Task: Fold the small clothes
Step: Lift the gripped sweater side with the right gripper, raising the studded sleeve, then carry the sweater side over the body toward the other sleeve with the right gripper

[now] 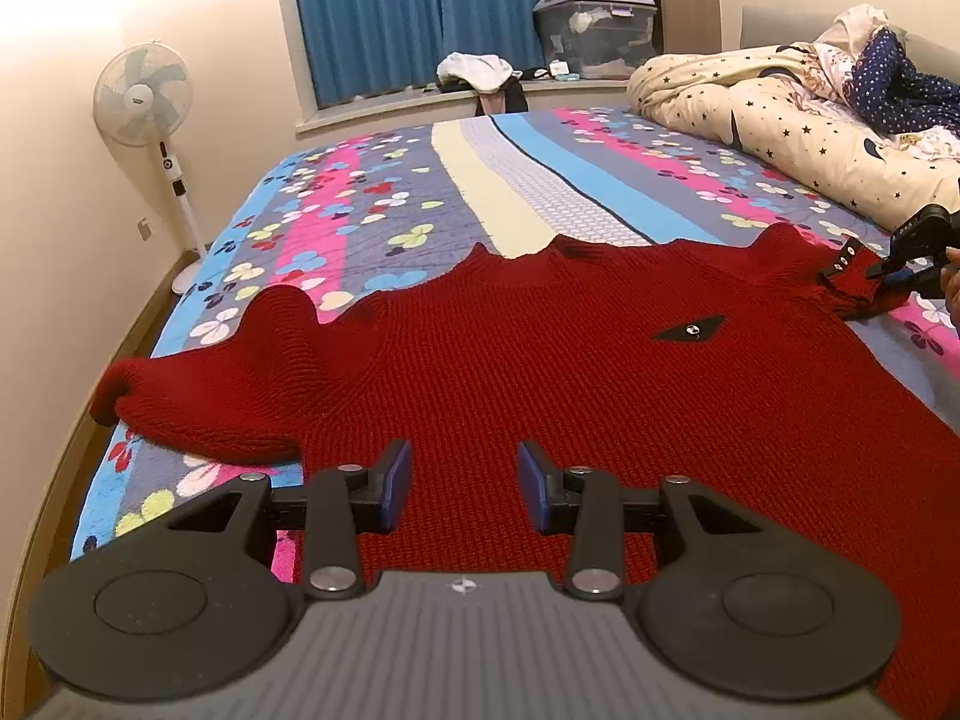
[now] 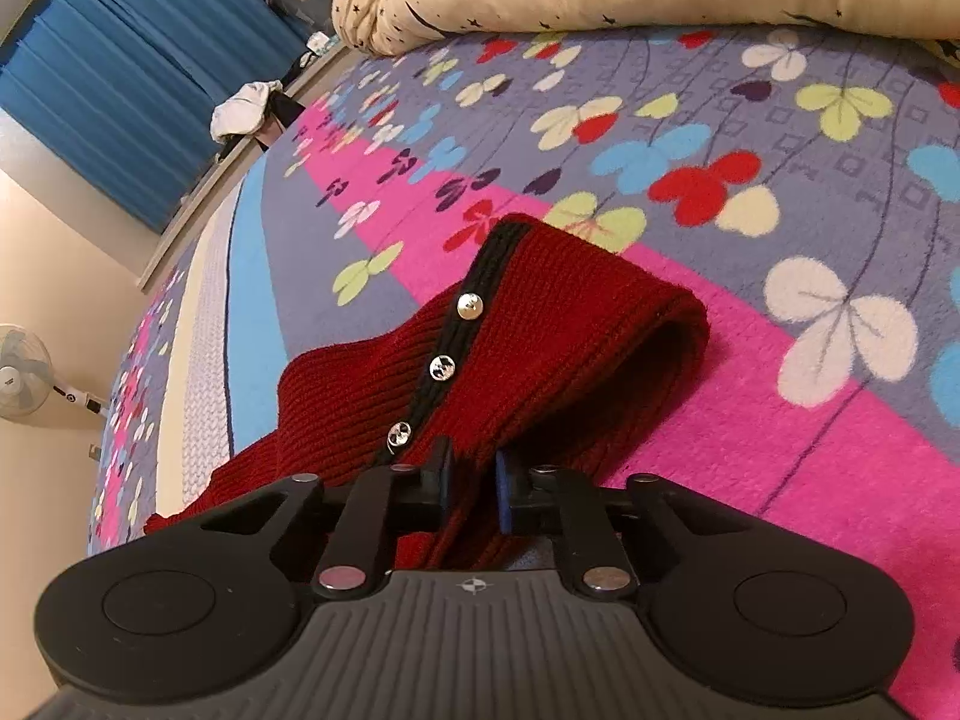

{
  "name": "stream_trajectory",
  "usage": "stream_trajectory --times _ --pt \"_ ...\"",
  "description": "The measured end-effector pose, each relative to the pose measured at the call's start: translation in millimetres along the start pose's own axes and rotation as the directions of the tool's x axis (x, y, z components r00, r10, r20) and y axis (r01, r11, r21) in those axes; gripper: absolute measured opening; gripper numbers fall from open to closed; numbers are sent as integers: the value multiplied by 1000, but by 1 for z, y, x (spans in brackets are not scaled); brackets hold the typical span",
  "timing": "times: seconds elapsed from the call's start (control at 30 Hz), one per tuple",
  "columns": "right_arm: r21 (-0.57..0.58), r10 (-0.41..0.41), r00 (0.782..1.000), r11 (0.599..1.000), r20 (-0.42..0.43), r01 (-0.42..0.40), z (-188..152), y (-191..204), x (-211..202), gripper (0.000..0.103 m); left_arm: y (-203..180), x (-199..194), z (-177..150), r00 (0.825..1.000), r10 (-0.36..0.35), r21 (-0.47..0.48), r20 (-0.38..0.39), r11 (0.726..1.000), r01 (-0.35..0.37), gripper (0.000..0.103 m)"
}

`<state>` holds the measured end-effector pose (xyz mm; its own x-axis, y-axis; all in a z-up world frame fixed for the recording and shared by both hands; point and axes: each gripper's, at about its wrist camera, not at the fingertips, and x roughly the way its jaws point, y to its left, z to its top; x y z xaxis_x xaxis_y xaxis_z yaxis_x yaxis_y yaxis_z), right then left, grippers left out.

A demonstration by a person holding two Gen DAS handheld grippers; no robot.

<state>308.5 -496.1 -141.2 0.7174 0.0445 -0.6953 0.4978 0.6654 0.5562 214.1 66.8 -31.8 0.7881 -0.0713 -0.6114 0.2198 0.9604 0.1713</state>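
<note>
A red knitted sweater (image 1: 540, 372) lies spread front up on the bed, with its left sleeve (image 1: 210, 396) bunched near the bed's edge. My left gripper (image 1: 465, 483) hovers low over the sweater's lower part. It is open, and only flat knit shows between its blue pads (image 1: 396, 489). The right sleeve's cuff (image 2: 540, 348) has a black strip with three silver buttons (image 2: 442, 367). My right gripper (image 2: 474, 480) is shut on this sleeve just behind the cuff. The right gripper (image 1: 912, 264) also shows at the far right edge in the left wrist view.
The bed wears a striped floral cover (image 1: 372, 198). A rolled star-print quilt (image 1: 780, 114) lies along its far right side. A standing fan (image 1: 144, 96) is by the left wall. Clothes (image 1: 480, 72) and plastic boxes (image 1: 594, 30) sit near the blue curtain.
</note>
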Motion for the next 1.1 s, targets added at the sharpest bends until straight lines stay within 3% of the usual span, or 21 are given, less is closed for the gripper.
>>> stream_trajectory --times 0.37,0.53,0.7,0.93,1.1 --pt "26 78 990 996 121 -82 3 4 -43 10 -3 -16 -7 1000 -30 20 -6 999 30 43" --pt "43 100 974 993 203 -111 -8 18 -67 9 -20 -8 5 1000 -2 -60 -27 998 0 43" --pt "69 151 952 982 266 -175 -25 40 -89 9 -48 4 27 999 -20 -136 -25 991 17 43" --pt "113 180 935 968 306 -223 -37 59 -96 9 -60 44 69 996 -74 -286 -41 956 59 43" --pt "160 174 935 960 310 -232 -42 66 -88 9 -55 67 75 994 -75 -361 -84 932 40 43"
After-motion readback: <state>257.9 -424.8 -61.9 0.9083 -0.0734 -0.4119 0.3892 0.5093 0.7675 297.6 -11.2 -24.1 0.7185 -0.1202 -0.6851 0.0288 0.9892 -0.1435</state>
